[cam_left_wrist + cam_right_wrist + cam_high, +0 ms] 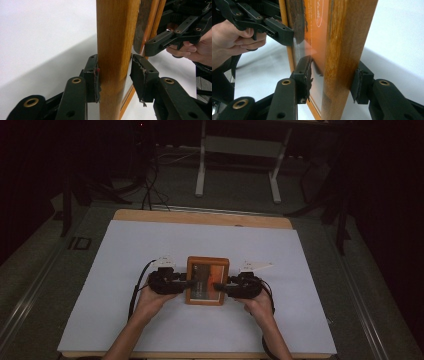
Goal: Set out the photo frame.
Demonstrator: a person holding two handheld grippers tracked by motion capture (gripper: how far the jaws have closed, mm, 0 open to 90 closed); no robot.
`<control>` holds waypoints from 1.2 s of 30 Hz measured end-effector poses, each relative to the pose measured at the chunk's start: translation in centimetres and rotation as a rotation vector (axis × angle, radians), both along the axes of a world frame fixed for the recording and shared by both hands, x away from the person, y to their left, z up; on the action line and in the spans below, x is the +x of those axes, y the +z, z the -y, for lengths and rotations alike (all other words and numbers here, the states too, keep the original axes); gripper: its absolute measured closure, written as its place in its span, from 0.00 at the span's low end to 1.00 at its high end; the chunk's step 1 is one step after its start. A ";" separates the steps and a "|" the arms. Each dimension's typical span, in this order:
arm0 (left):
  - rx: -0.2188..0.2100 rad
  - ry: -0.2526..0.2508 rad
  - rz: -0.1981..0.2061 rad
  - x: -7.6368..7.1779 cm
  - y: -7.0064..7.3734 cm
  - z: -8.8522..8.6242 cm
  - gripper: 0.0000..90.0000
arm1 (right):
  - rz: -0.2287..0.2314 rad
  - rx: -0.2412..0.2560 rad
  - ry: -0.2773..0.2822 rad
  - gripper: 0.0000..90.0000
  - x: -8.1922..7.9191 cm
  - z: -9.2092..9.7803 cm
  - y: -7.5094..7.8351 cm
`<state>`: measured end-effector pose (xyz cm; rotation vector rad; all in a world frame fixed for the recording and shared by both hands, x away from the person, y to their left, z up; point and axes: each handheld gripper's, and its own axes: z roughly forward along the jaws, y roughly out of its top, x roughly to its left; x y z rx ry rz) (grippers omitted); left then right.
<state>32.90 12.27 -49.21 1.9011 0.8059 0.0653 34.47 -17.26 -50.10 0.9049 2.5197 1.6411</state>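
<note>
Lying near the middle of a white sheet [150, 320] in the high view, a wooden picture frame [207, 263] is serving as the landmark for everything else. The left gripper [186, 282] is reaching the frame's left edge, and the right gripper [218, 287] is reaching its right edge. A hand is wrapping each tool, the left hand [150, 301] just left of the frame and the right hand [259, 305] just right of it. The sheet is covering a wooden table [200, 217], whose bare edge is showing beyond the frame.

Moving to the left gripper view, the left gripper [113, 76] is straddling the frame's wooden side rail [116, 37]. One pad is pressing the rail's outer face, while the other is standing just off the glass side with a thin gap showing, so whether the grip is fully clenched cannot be told. Beyond the rail, the right gripper [150, 48] is meeting the frame's far edge.

Moving to the right gripper view, the right gripper [333, 77] is clenching the frame's near rail [347, 37], one pad on the glass face and the other on the back. Beyond the orange print [315, 30], the left gripper [287, 33] is meeting the frame's far edge.
</note>
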 end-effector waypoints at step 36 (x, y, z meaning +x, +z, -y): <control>-0.001 0.037 -0.055 0.8 -0.8 0.0 0.58 | -0.034 0.036 -0.013 0.57 0.7 0.0 -0.7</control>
